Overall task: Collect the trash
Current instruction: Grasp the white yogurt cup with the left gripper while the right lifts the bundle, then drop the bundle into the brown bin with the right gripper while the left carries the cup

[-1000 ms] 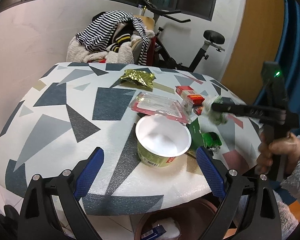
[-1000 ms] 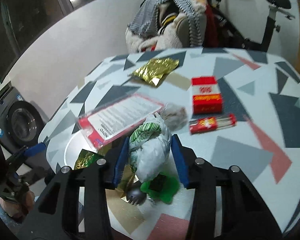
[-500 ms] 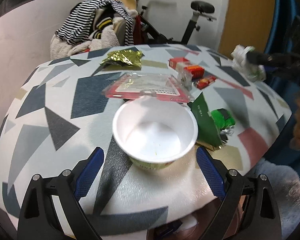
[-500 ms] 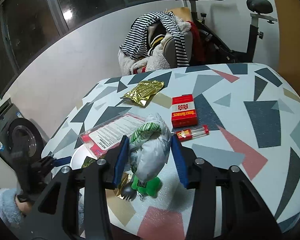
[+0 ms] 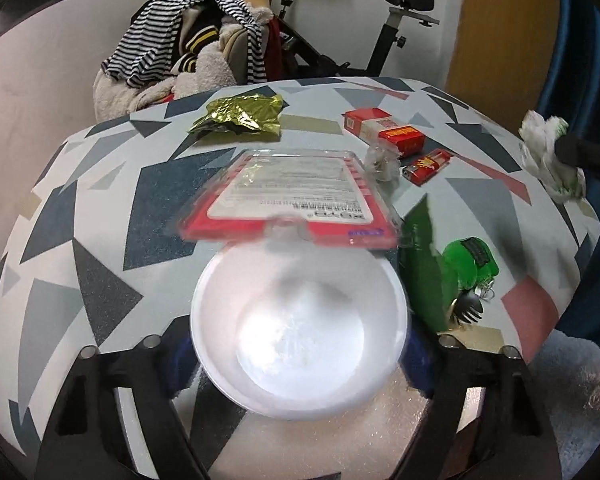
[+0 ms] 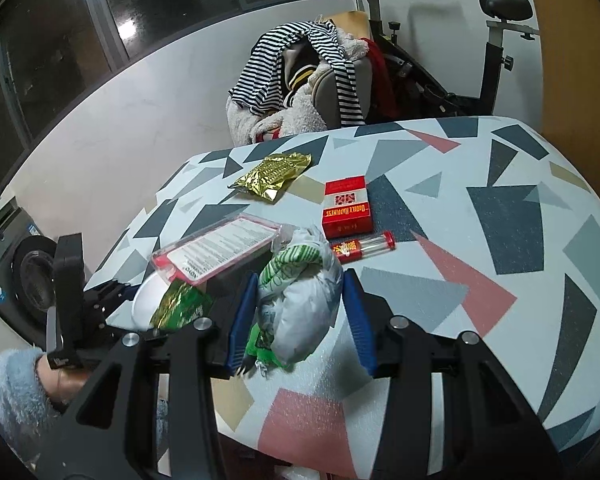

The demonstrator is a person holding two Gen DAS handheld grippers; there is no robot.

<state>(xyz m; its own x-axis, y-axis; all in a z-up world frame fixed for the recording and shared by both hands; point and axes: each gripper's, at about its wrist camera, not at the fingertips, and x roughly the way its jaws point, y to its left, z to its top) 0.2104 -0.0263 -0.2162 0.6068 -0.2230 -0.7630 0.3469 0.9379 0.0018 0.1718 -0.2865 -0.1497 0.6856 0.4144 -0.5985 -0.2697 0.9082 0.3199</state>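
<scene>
My left gripper (image 5: 298, 354) has its blue pads on both sides of a white paper bowl (image 5: 298, 332) near the table's front edge; the pads touch its wall. My right gripper (image 6: 302, 312) is shut on a crumpled white and green plastic bag (image 6: 300, 300) and holds it above the table; the bag also shows in the left wrist view (image 5: 550, 156) at the far right. A red blister pack (image 5: 296, 200), gold foil wrapper (image 5: 240, 114), red cigarette box (image 5: 384, 130), red tube (image 5: 426, 166), green wrapper (image 5: 430, 276) and green fork packet (image 5: 470, 260) lie on the table.
The round table (image 6: 520, 240) has a geometric-pattern cloth. Behind it stand a chair piled with striped clothes (image 6: 300, 76) and an exercise bike (image 6: 496, 48). A washing machine (image 6: 24, 272) is at the left. A small clear crumpled wrapper (image 5: 380, 158) lies by the cigarette box.
My left gripper has moved forward and closed its pads onto the bowl. My right gripper has lifted and drawn back to the right with the bag.
</scene>
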